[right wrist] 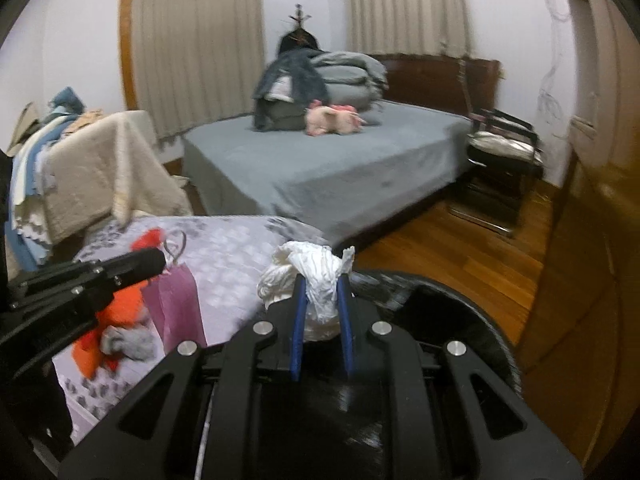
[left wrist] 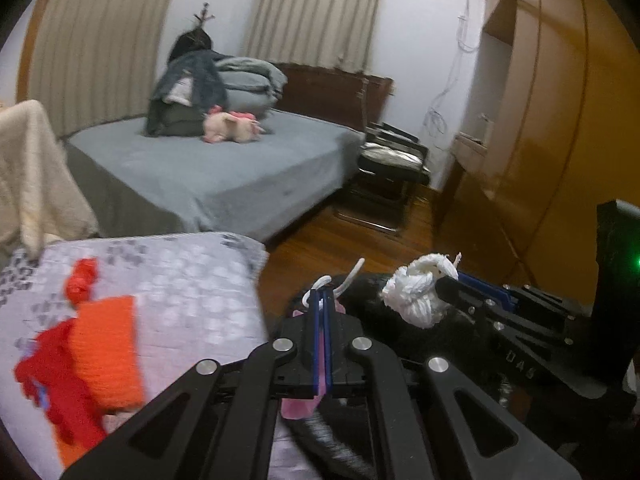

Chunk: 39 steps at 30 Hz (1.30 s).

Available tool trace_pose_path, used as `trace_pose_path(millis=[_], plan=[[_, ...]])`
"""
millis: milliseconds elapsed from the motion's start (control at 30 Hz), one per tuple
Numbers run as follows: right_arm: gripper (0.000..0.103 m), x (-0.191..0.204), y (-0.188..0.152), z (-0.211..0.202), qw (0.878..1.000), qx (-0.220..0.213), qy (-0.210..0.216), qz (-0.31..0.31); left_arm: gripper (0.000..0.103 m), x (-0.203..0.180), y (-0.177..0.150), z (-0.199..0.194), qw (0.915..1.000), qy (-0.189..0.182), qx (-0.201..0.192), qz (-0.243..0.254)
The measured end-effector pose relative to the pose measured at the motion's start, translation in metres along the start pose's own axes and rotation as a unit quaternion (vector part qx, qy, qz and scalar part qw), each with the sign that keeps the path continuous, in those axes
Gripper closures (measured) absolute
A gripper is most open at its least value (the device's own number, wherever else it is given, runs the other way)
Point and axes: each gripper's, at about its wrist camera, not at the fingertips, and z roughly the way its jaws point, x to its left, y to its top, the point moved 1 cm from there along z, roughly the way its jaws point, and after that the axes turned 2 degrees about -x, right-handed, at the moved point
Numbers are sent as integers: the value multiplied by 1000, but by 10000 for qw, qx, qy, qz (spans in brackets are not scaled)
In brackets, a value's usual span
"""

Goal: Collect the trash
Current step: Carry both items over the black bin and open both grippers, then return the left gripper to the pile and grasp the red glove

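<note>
The left gripper [left wrist: 322,300] pinched a small pink paper bag [right wrist: 176,304] by its cord handle. The right gripper [right wrist: 322,288] clamped a crumpled white tissue wad [right wrist: 316,276] above a black bin [right wrist: 440,300].

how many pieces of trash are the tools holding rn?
2. A crumpled white tissue wad in the right tool; a small pink paper bag pinched by its handle in the left tool. Others may be hidden.

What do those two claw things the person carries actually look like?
Both are matte black. The left gripper and the right gripper each have two flat, blue-edged fingers driven by angled black link bars with long cut-out slots, pinned with round silver bolts. Pale lettering shows on the side of the right one, too blurred to read, and a green light glows behind it. No cables or sleeves show.
</note>
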Motion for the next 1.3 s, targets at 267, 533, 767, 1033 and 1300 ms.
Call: trace_pose_path(millis=[267,533,767,1033,1300], plan=[[84,-48,-29,-4,9980,273,-526,234,101,-47,-8,38,9981,-497,308,176],[56,-62,-41,-2,9963,382,-712,285,61,-50,-25,46,9961,-619,607,179],[17,-45,-31,-4,9972,154,-692,226,37,-22,-26,20,9991,-118,364,170],[8,0,-10,-2,9995,-85,-304,92,14,34,-18,-31,9966,816,-81,20],[7,66,3,13,9994,-129,287,-169,12,102,-27,-77,9829,1797,-290,-279]])
